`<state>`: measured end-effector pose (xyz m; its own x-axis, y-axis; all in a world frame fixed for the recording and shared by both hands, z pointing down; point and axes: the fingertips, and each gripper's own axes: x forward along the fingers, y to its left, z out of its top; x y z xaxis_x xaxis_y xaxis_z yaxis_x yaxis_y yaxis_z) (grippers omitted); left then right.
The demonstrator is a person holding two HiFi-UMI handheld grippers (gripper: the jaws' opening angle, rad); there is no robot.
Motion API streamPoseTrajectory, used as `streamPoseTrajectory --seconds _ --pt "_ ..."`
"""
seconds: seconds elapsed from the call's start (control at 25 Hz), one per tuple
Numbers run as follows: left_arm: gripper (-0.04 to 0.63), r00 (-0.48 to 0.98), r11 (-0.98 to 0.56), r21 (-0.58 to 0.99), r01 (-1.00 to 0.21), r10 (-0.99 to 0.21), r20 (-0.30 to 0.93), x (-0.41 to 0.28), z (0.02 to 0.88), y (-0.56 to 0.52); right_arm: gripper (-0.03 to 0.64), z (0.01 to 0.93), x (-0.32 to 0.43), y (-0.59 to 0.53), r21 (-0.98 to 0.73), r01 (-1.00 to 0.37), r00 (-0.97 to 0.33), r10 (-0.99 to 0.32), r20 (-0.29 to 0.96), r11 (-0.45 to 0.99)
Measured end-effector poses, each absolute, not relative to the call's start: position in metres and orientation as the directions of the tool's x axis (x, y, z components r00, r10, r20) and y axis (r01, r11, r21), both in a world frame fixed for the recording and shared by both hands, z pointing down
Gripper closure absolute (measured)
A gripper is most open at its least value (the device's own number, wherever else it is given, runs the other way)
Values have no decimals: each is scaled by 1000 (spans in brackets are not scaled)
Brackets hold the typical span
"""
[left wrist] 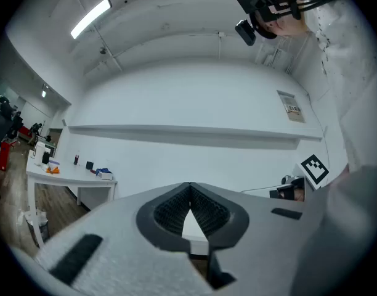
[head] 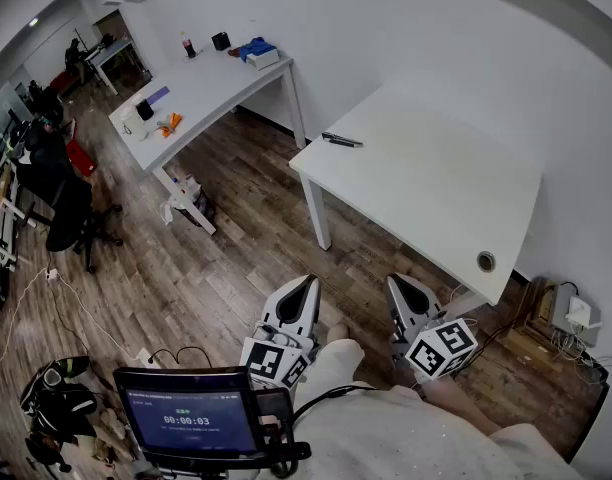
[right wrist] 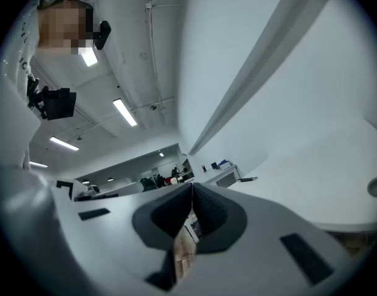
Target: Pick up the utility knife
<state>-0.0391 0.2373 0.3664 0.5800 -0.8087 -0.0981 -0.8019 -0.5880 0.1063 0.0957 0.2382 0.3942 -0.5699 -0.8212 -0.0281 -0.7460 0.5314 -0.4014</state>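
The utility knife [head: 341, 140], dark and slim, lies at the far left edge of the white table [head: 436, 183]. My left gripper [head: 310, 281] and right gripper [head: 394, 280] hang side by side close to my body, over the wooden floor in front of the table, well short of the knife. Both point level. In the left gripper view the left gripper [left wrist: 190, 187] has its pads meeting at the tips with nothing between them. The right gripper [right wrist: 192, 187] is shut and empty too. A small dark shape, likely the knife [right wrist: 249, 179], shows on the table's far end in the right gripper view.
A long white table [head: 201, 93] at the back left carries a bottle, a black cup, blue items and an orange thing. A cable hole [head: 486, 261] sits at the near table's right corner. A screen [head: 191, 418] hangs below my chest. An office chair [head: 71, 218] stands left.
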Motion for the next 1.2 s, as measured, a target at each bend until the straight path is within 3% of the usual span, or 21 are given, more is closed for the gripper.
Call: streamPoseTrajectory --seconds 0.56,1.2 --pt "588 599 -612 121 -782 -790 -130 -33 369 221 609 397 103 226 -394 -764 -545 -838 -29 511" --pt "588 626 -634 169 -754 -773 -107 -39 382 80 609 406 94 91 -403 -787 -519 -855 23 467"
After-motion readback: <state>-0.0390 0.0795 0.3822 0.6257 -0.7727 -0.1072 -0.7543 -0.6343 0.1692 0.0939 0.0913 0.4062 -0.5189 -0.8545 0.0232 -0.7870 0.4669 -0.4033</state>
